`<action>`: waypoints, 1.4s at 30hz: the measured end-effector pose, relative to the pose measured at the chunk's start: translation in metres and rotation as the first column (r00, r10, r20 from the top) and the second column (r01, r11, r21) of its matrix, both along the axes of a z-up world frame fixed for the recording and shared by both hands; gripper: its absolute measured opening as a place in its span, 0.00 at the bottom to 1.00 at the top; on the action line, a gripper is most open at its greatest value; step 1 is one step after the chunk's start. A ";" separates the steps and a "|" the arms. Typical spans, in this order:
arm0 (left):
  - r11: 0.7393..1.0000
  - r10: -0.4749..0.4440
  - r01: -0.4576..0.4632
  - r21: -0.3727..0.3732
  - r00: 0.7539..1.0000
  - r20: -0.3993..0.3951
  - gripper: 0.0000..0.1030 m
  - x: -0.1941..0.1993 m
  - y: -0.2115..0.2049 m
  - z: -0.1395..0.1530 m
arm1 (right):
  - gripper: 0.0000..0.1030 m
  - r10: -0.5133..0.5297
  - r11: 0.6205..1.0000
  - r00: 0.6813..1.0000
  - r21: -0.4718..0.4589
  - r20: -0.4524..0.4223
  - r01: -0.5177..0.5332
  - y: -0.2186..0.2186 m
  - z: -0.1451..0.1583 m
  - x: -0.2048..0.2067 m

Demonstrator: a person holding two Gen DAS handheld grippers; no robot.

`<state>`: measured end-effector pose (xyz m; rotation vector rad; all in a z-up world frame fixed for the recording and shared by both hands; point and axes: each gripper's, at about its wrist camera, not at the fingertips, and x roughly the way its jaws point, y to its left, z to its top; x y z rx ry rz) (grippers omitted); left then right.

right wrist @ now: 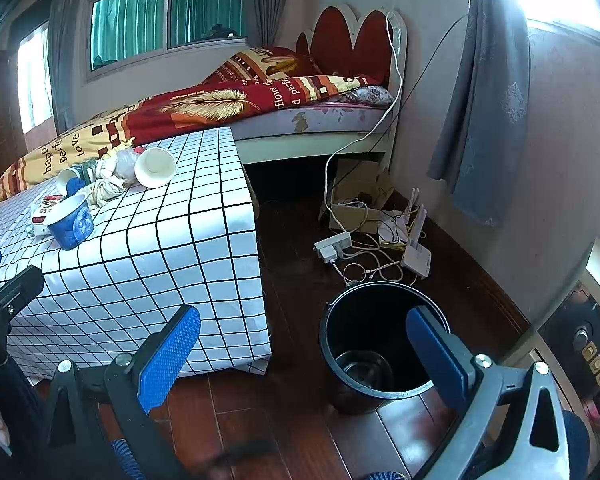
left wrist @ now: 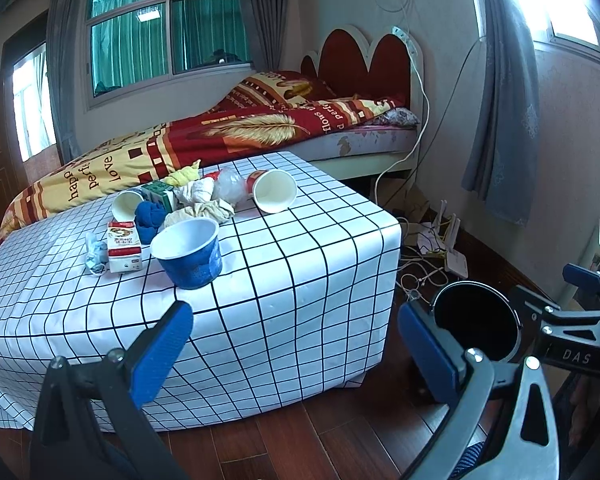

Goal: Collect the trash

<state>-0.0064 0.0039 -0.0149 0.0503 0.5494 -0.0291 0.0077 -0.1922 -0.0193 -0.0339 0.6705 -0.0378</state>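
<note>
Trash lies on a low table with a checked cloth point(left wrist: 300, 264): a blue paper cup point(left wrist: 190, 254) on its side, a white cup point(left wrist: 275, 191) on its side, a small carton point(left wrist: 124, 246), crumpled tissues point(left wrist: 204, 204), a blue wad point(left wrist: 150, 218) and a crumpled wrapper point(left wrist: 94, 254). A black bin point(right wrist: 376, 344) stands on the floor right of the table, and shows in the left wrist view point(left wrist: 476, 320). My left gripper point(left wrist: 296, 344) is open and empty before the table's near edge. My right gripper point(right wrist: 304, 344) is open and empty, low by the bin.
A bed with a red and yellow quilt point(left wrist: 220, 132) stands behind the table. A power strip, router and tangled cables point(right wrist: 372, 244) lie on the wooden floor by the wall. Grey curtains point(right wrist: 484, 120) hang on the right.
</note>
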 end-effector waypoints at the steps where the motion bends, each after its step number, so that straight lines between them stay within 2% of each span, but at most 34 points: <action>1: 1.000 0.000 0.000 0.000 1.000 0.000 1.00 -0.001 0.000 -0.001 | 1.00 0.000 1.000 1.000 0.000 0.000 0.000 0.000 0.000 0.000; 13: 0.999 0.035 -0.035 0.015 0.999 0.000 1.00 0.002 0.013 -0.001 | 1.00 0.022 1.000 1.000 0.007 -0.012 -0.022 0.002 -0.007 0.000; 23: 0.991 0.133 -0.133 0.022 0.991 0.003 1.00 0.036 0.054 -0.004 | 1.00 0.114 0.993 0.993 -0.001 -0.015 -0.114 0.021 -0.009 0.026; 32: 0.970 0.238 -0.241 -0.032 0.968 -0.077 0.99 0.089 0.100 -0.035 | 1.00 0.230 0.973 0.973 0.020 -0.017 -0.230 0.059 -0.017 0.095; 35: 0.966 0.250 -0.256 -0.048 0.963 -0.098 0.95 0.103 0.104 -0.045 | 0.99 0.257 0.966 0.966 0.049 -0.019 -0.256 0.072 -0.020 0.123; 37: 0.965 0.249 -0.255 -0.055 0.963 -0.099 0.94 0.112 0.103 -0.049 | 0.96 0.276 0.960 0.961 0.064 -0.019 -0.274 0.083 -0.022 0.149; 38: 0.965 0.251 -0.257 -0.053 0.963 -0.100 0.93 0.117 0.101 -0.050 | 0.91 0.283 0.958 0.959 0.066 -0.023 -0.281 0.087 -0.023 0.158; 42: 0.963 0.247 -0.255 -0.093 0.965 -0.092 0.81 0.138 0.108 -0.055 | 0.81 0.317 0.946 0.948 0.075 -0.035 -0.314 0.108 -0.026 0.205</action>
